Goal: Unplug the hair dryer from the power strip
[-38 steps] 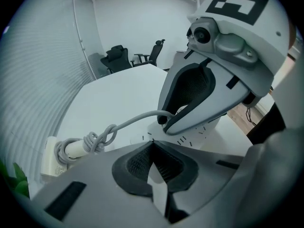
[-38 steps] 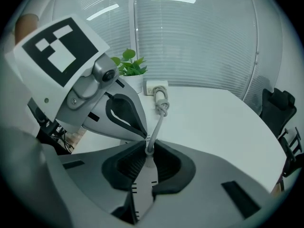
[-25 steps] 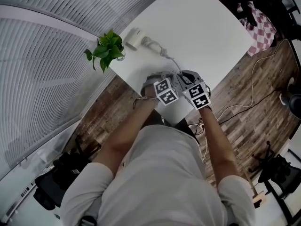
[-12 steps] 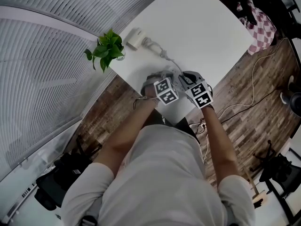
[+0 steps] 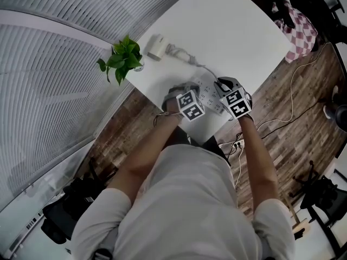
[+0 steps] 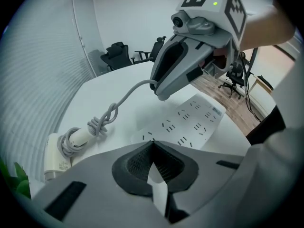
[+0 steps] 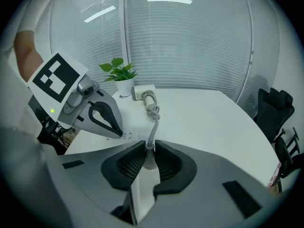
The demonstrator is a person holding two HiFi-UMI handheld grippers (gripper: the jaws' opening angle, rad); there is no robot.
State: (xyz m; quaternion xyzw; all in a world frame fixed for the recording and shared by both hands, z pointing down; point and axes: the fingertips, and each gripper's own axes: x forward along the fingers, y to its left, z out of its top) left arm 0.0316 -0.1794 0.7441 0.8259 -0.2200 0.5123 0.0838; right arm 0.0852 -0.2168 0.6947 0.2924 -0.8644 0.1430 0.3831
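Observation:
A white hair dryer point(image 5: 156, 46) lies at the table's far edge beside a potted plant point(image 5: 122, 58). Its grey cord point(image 6: 102, 122), knotted partway, runs to my right gripper point(image 5: 225, 88). In the right gripper view the white plug point(image 7: 149, 158) sits pinched between the pads of my right gripper point(image 7: 149, 144), which is shut on it. The plug hangs clear above the white power strip point(image 6: 190, 122), whose visible sockets are bare. My left gripper point(image 6: 152, 142) is shut, its tips down on the strip's near end.
The table's near edge point(image 5: 217, 131) is right by my body, with wooden floor and loose cables point(image 5: 282, 118) below it. A checked cloth point(image 5: 298, 34) lies past the table's right side. Office chairs point(image 7: 278, 113) stand beyond the far end.
My right gripper has moved right, away from the left one, taking the plug with it. The power strip now shows between the two grippers. The left gripper has stayed put.

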